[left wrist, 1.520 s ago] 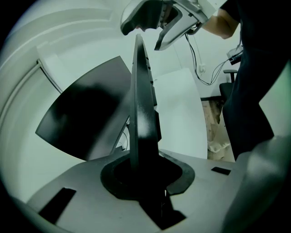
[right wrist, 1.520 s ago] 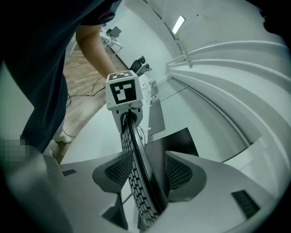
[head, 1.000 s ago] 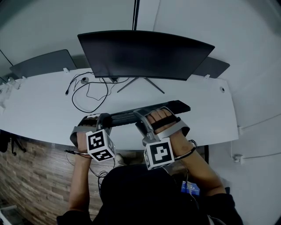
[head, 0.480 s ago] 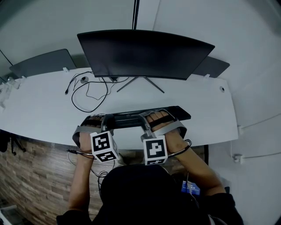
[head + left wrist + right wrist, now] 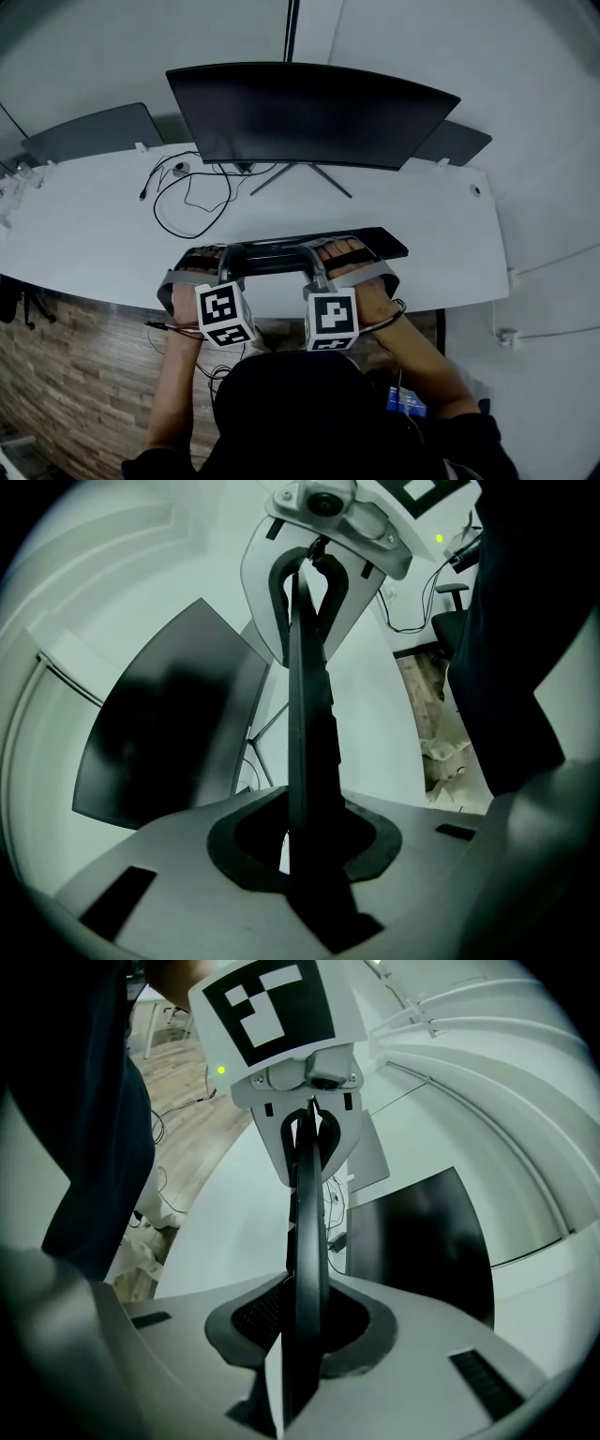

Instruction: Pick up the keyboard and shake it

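Head view: the keyboard (image 5: 281,251) lies lengthwise at the near edge of the white bench (image 5: 94,225), in front of the dark monitor (image 5: 309,112). We can't tell if it's clear of the surface. The left hand-held gripper (image 5: 230,258) is at its left part and the right hand-held gripper (image 5: 316,258) is nearer the middle. Loose cables (image 5: 187,202) sit further back, to the left.

Left gripper view: we see the keyboard (image 5: 305,742) edge-on, pinched btwn the left hand-held gripper's (image 5: 300,832) pads. The other hand-held gripper is clamped on it at the far end.

Right gripper view: the right hand-held gripper's (image 5: 305,1330) jaws have just been closing, w/ the keyboard (image 5: 307,1241) btwn them, and the pads now press on its thin edge. The monitor is at right.
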A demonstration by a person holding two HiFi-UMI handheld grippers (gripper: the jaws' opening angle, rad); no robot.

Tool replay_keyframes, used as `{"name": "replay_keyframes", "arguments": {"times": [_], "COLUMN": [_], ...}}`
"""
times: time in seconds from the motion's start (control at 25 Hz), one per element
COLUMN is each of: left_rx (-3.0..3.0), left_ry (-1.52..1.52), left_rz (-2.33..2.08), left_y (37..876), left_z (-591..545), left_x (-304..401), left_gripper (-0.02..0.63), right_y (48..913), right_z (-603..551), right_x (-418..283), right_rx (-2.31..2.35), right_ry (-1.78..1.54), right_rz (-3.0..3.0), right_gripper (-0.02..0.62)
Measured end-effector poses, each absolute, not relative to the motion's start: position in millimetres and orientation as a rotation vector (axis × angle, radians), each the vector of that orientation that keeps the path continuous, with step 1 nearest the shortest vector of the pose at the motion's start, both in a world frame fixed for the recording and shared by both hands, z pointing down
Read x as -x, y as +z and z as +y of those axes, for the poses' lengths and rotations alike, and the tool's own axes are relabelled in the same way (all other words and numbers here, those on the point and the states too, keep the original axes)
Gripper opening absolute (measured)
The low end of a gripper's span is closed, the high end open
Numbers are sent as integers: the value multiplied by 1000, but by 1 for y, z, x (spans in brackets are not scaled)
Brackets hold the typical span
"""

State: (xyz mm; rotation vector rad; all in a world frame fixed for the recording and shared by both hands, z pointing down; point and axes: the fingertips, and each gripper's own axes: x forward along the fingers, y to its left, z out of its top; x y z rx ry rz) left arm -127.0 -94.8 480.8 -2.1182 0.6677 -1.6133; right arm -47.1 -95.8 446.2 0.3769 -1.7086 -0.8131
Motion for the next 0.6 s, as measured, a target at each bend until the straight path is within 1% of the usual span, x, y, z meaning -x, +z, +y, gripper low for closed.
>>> {"name": "replay_keyframes", "arguments": {"times": [0.12,0.32,0.6], "left_rx": [2102,2112,2084], "left_ry": [-1573,-1485,-1402], "left_rz": [697,771,834], "left_y": [476,463,442], "left_z": [-100,-110,-118], "left_x": [126,122,120], "left_gripper": [99,207,265], "right_y": [446,448,441], "right_z": [-97,-102,-108], "right_x": [45,36,32], "right_rx": [-392,-413,-450], "right_ry": [-798,-762,-731], "right_rz": [-1715,-1724,-1758], "right_gripper": [86,86,85]}}
